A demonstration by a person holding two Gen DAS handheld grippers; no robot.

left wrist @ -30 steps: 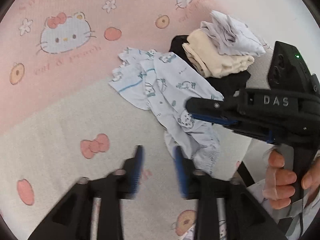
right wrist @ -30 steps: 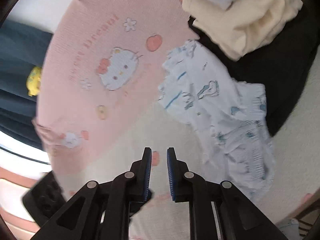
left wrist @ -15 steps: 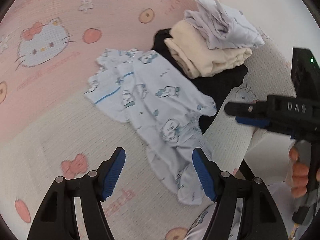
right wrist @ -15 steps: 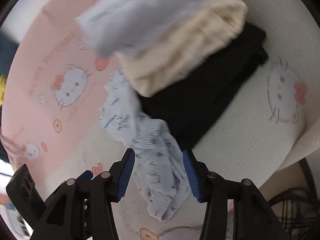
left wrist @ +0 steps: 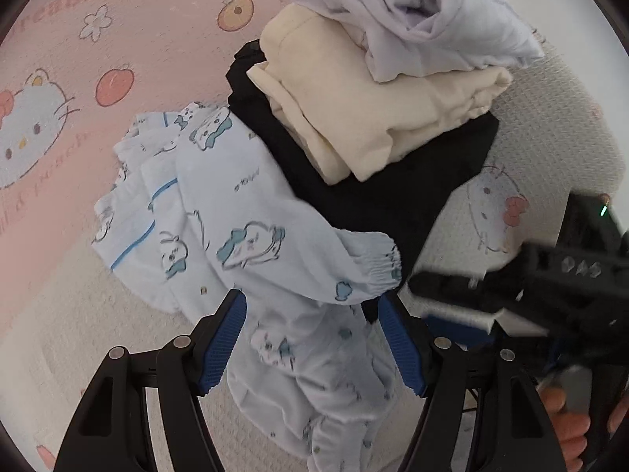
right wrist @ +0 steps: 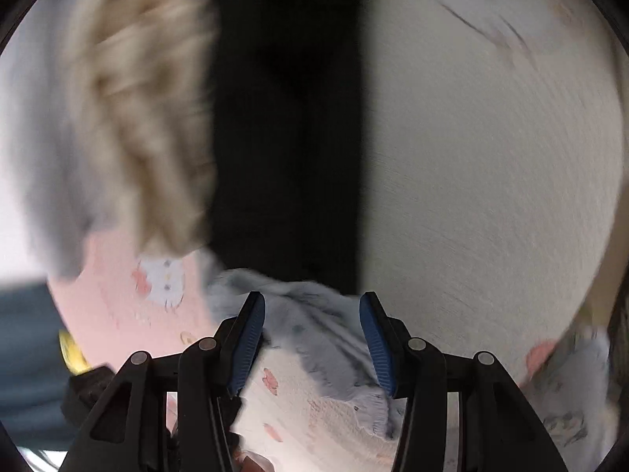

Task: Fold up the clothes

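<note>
Two grippers were in view, each with two blue-padded fingers. In the left wrist view the left gripper sat at the bottom centre, jaws wide apart and straddling one light-blue cartoon-print garment, clamped on nothing. The garment lay crumpled from the bottom centre up toward the middle left of the frame, its elastic cuff resting on a black garment. At the lower right the right gripper entered sideways, its housing lettered "DAS" though blurred, with a person's hand on its grip.

In the right wrist view, heavily blurred, the right gripper's jaws stood apart over the same light-blue fabric, closed on nothing.

Farther up sat one stack of three items: the black garment lowest, one cream folded garment on it, one pale lilac garment on top. All lay on one pink-and-cream cat-print blanket; its partial lettering read "ream" at the upper left.
</note>
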